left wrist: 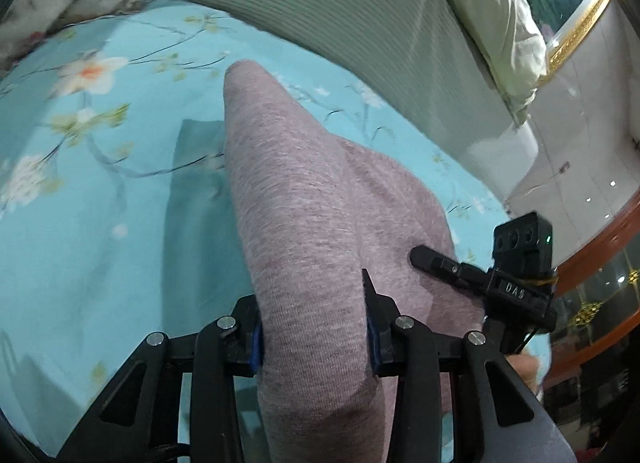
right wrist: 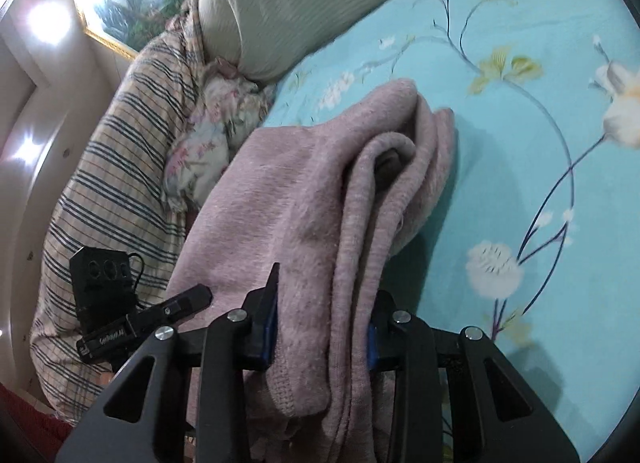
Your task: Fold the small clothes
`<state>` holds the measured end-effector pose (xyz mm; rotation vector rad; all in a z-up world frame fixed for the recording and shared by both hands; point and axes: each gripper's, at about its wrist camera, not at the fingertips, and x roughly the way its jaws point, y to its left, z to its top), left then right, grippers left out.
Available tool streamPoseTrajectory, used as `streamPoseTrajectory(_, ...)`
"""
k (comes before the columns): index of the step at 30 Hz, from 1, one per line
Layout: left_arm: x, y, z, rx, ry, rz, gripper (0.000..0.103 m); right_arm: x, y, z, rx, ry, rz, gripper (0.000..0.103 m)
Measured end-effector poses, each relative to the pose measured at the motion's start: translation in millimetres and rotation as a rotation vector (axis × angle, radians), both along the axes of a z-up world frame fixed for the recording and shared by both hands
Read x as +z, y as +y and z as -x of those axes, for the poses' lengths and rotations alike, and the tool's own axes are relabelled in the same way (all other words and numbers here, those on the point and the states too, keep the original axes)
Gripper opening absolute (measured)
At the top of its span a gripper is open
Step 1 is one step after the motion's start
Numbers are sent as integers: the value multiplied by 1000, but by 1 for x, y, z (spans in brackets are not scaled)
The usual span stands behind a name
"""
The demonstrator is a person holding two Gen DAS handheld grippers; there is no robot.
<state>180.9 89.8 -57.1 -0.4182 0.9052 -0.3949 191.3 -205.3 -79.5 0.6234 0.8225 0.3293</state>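
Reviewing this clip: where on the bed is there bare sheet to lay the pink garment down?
Bare floral sheet lies right of the pink garment in the right wrist view, and left of it in the left wrist view. It is crowded toward the striped bolster, the crumpled floral bedding and the striped quilt.

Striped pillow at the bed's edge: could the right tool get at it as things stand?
Probably not directly. The right tool is shut on the bunched pink garment, and that cloth lies between it and the striped pillow; it would need to let go first.
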Motion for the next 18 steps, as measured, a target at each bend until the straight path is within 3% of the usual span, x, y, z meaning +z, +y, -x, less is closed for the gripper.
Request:
streamPoseTrajectory(2, -14, 4, 3, 11, 38, -30, 42, -7, -1, 0, -14, 16, 22, 35)
streamPoseTrajectory(6, -32, 6, 3, 53, 74, -58, 57, -20, -10, 4, -40, 46, 17, 39)
streamPoseTrajectory(9, -31, 7, 6, 66, 71, -77, 64, -18, -13, 10, -63, 53, 23, 50)
streamPoseTrajectory(13, -23, 19, 19, 85, 58, -101, 65, 2, -15, 23, -116, 30, 93, 59)
streamPoseTrajectory(18, -4, 28, 39, 124, -12, -125, 65, 44, -17, 49, -200, -72, 208, 60)
